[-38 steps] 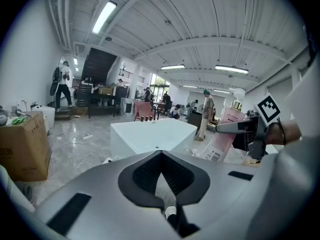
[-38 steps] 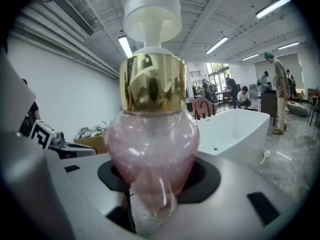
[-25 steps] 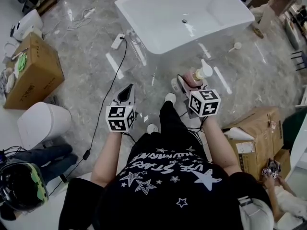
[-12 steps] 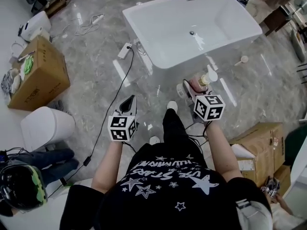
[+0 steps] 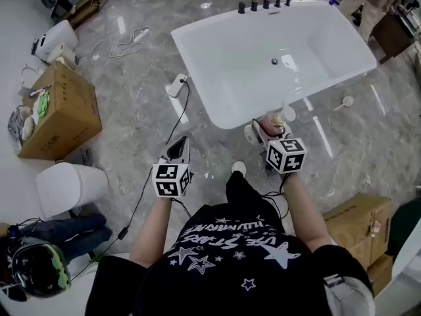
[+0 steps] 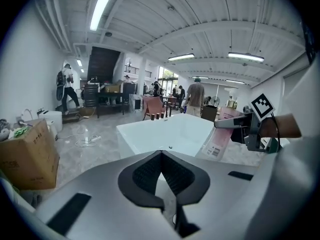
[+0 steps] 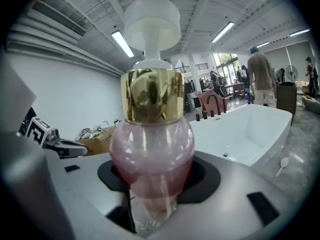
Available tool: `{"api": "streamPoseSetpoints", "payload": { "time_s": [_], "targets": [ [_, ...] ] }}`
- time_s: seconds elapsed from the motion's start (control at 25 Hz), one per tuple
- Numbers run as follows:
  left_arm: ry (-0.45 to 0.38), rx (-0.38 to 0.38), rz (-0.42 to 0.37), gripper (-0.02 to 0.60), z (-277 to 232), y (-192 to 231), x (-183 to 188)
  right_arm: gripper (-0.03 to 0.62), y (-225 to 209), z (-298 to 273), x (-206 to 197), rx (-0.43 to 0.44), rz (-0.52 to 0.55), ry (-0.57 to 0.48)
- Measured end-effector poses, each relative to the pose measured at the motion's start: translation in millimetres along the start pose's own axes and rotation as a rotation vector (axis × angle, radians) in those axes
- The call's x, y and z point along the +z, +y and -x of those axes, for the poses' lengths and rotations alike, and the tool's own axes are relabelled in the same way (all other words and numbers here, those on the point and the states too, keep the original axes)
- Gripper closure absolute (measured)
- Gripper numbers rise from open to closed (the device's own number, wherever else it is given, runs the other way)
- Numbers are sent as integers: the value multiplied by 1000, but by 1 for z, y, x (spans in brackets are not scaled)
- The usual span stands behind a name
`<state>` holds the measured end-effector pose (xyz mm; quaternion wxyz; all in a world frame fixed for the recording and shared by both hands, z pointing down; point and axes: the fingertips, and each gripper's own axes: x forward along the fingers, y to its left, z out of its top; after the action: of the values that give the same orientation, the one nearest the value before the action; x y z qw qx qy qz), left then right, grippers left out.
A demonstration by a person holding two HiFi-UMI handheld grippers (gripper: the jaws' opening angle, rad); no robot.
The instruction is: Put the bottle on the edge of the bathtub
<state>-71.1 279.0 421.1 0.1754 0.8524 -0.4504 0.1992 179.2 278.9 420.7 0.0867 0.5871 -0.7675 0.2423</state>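
Note:
A pink bottle (image 5: pixel 272 121) with a gold collar and a white pump cap stands upright in my right gripper (image 5: pixel 268 129), whose jaws are shut on its body. In the right gripper view the bottle (image 7: pixel 151 144) fills the middle, between the black pads of that gripper (image 7: pixel 154 180). It hangs just short of the near rim of the white bathtub (image 5: pixel 227 114). My left gripper (image 5: pixel 179 143) is shut and holds nothing; it hangs over the floor left of the tub. The left gripper view shows that gripper (image 6: pixel 161 156), the bathtub (image 6: pixel 150 134) and the bottle (image 6: pixel 223 136).
Dark taps (image 5: pixel 264 4) stand on the tub's far rim. A power strip (image 5: pixel 177 85) with a black cable lies left of the tub. A cardboard box (image 5: pixel 58 110) and a white bin (image 5: pixel 69 186) are at the left, more boxes (image 5: pixel 358 219) at the right. A white scoop (image 5: pixel 345 102) lies on the floor.
Both grippers have come nearer to the bathtub; the bottle, still held in the right gripper, now hangs close to the near rim. The left gripper stays shut.

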Motion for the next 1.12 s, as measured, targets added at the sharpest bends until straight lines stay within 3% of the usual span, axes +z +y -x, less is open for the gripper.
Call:
{"api": "streamPoseSetpoints", "payload": {
  "time_s": [0.36, 0.64, 0.88, 1.12],
  "targets": [
    [-20, 26, -15, 566, -93, -6, 64, 372, -73, -66, 64, 41, 34, -9],
    [-18, 94, 70, 566, -119, 5, 74, 372, -80, -116, 87, 87, 57, 11],
    [20, 100, 73, 566, -150, 48, 70, 372, -69, -161, 82, 89, 33, 38],
    [33, 44, 39, 566, -217, 104, 96, 373, -79, -217, 91, 25, 23, 68]
  ]
}}
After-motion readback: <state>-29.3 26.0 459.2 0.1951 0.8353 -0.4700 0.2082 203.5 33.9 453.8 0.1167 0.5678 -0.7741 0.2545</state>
